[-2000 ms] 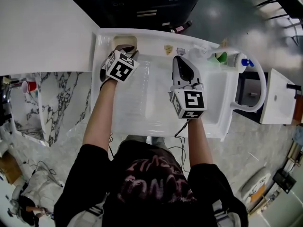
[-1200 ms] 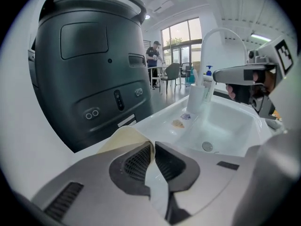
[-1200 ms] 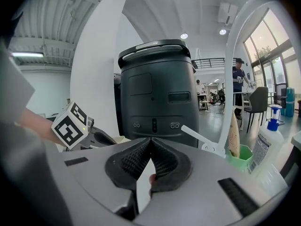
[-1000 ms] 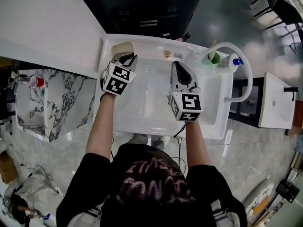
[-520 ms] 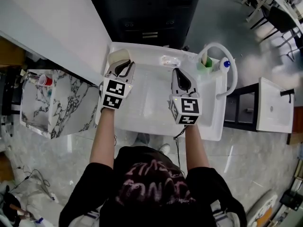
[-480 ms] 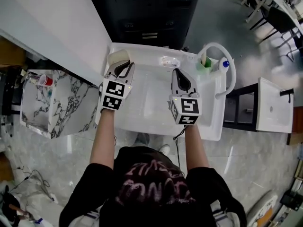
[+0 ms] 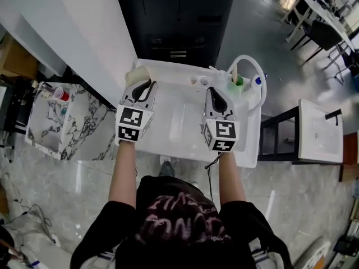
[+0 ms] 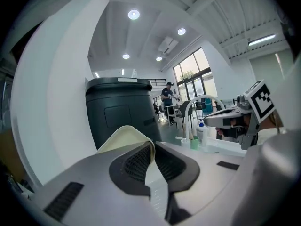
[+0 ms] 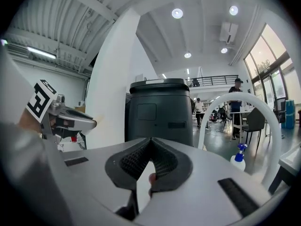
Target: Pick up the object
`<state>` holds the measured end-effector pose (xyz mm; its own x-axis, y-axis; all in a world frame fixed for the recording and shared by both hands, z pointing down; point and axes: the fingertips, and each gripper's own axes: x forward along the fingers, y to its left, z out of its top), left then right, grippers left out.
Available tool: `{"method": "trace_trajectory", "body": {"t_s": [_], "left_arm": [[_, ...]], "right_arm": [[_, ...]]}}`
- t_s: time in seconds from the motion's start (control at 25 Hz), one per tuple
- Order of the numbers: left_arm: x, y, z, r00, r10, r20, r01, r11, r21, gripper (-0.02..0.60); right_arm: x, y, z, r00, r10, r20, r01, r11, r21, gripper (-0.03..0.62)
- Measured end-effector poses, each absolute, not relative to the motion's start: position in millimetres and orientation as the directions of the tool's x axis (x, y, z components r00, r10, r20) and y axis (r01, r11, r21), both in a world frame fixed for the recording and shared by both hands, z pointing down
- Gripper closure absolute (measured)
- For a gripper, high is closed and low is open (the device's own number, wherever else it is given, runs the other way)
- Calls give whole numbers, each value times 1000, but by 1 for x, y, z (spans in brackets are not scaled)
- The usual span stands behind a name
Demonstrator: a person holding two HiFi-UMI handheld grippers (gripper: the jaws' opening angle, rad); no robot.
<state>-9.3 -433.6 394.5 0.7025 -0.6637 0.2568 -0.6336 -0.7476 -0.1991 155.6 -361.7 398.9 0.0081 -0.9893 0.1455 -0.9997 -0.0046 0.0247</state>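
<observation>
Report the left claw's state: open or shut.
Shut on the cream object: the left claw pinches its edge between the pads.

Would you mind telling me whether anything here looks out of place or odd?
Nothing looks spilled or damaged. Only the cream soft pad stands out: the left hand-held gripper pinches its edge, so it curls over one jaw.

Black T-shirt (image 7: 179,220) (faded pink print); grey left gripper (image 7: 145,85) and right gripper (image 7: 212,91), black-and-white marker cubes (image 7: 133,124).
</observation>
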Motion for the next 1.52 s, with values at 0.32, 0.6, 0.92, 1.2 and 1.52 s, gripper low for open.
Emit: {"method": "trace_trajectory", "body": {"t_s": [0.32,0.6,0.92,1.2,1.52], "left_arm": [[-31,-398,360,689,-701,186,-674,-713,-192,541],[-40,-366,346,683,-715,152,-686,-699,-201,541],[-52,-342,339,666,-733,138,-703,-679,-210,541],[-56,-330,335,656,-744,128,-717,-667,-204,541],[-55,-318,332,653,-747,127,-716,-663,-217,541]], "right_arm": [[148,-333,372,-1,-994,105,-998,6,55,580],[143,-308,364,-15,-996,93,-997,22,69,580],[136,-290,358,-32,-996,85,-996,38,74,580],[136,-280,354,-41,-996,78,-995,47,84,580],[134,-274,352,-55,-996,72,-994,61,89,580]]}}
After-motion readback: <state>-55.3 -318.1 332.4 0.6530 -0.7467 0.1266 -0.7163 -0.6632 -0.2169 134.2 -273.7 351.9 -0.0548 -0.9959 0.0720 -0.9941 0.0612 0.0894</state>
